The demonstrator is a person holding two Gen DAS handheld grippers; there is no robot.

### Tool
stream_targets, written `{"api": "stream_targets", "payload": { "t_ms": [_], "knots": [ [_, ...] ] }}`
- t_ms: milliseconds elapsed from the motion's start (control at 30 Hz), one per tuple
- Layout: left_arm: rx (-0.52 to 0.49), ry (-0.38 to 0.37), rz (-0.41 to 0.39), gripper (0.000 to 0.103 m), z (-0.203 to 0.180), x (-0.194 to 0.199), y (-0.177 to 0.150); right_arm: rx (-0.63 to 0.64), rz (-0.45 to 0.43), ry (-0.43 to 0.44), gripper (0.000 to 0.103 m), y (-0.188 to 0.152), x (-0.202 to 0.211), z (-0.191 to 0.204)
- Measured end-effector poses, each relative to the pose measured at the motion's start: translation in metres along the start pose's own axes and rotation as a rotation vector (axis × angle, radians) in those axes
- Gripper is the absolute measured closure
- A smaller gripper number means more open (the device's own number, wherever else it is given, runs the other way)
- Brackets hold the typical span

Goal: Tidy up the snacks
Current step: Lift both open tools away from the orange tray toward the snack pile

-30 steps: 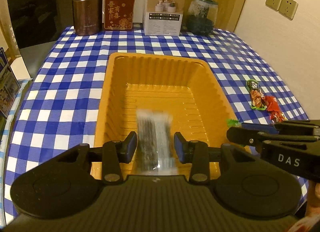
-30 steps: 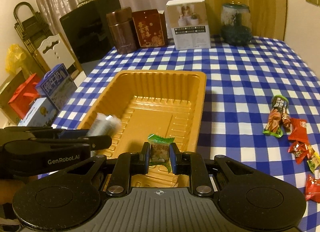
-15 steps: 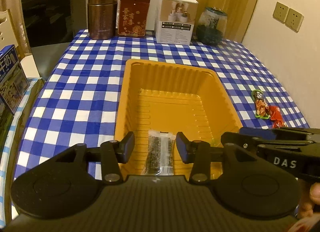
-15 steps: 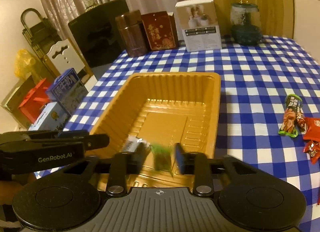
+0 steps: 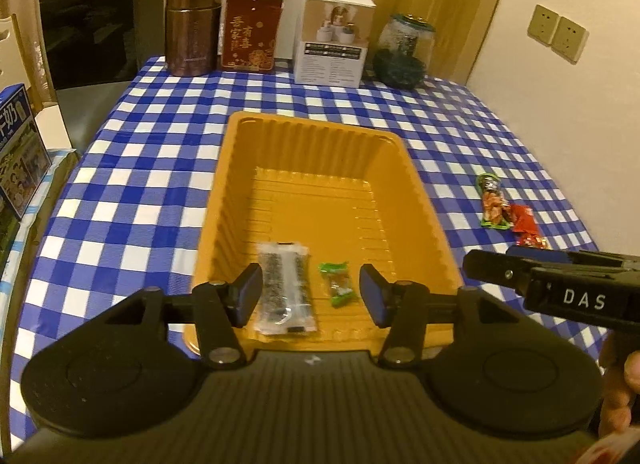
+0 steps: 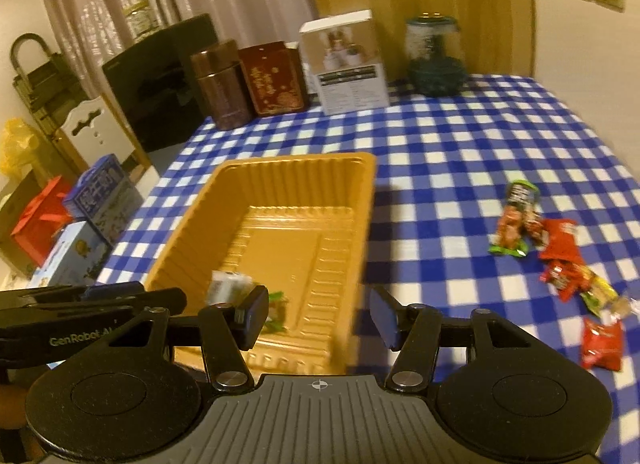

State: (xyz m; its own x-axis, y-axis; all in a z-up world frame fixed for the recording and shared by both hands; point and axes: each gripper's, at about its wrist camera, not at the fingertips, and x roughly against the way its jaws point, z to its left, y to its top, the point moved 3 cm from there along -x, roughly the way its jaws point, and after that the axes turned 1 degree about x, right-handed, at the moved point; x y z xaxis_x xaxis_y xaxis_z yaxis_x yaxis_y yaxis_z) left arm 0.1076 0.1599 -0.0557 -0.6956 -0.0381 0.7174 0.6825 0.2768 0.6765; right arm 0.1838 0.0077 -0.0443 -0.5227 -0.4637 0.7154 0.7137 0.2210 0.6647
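Note:
An orange plastic tray [image 5: 424, 208] [image 6: 360, 200] sits on the blue checked tablecloth. In its near end lie a clear packet of dark snack [image 5: 285, 288] [image 6: 226, 284] and a small green candy [image 5: 338, 283] [image 6: 276, 310]. My left gripper [image 5: 310, 300] is open and empty above the tray's near end. My right gripper [image 6: 318, 314] is open and empty over the tray's near right corner; it also shows at the right of the left wrist view [image 5: 560, 284]. Loose snacks lie right of the tray: a green-ended packet [image 5: 493, 202] [image 6: 514, 220] and red packets [image 5: 526, 220] [image 6: 560, 240].
At the table's back stand a brown canister [image 5: 193, 27], a red box [image 5: 250, 38], a white box [image 5: 334, 44] and a glass jar [image 5: 404, 51]. A black appliance [image 5: 96, 24] and cartons [image 6: 100, 192] stand left of the table. A wall [image 5: 560, 104] is on the right.
Both grippers opened. The clear packet and the green candy dropped out of them and now lie in the tray. Both grippers drew back and up a little.

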Motion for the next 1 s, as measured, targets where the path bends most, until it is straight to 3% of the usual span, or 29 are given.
{"api": "stream_targets", "payload": {
  "t_ms": [567, 1000],
  "knots": [
    [-0.089, -0.120, -0.006, 0.036, -0.087, 0.015, -0.007, -0.084, -0.038, -0.185, 0.046, -0.023, 0.074, -0.061],
    [-0.173, -0.171, -0.003, 0.012, -0.148, 0.005, -0.010, -0.168, -0.071, -0.283, 0.046, -0.044, 0.109, -0.122]
  ]
}}
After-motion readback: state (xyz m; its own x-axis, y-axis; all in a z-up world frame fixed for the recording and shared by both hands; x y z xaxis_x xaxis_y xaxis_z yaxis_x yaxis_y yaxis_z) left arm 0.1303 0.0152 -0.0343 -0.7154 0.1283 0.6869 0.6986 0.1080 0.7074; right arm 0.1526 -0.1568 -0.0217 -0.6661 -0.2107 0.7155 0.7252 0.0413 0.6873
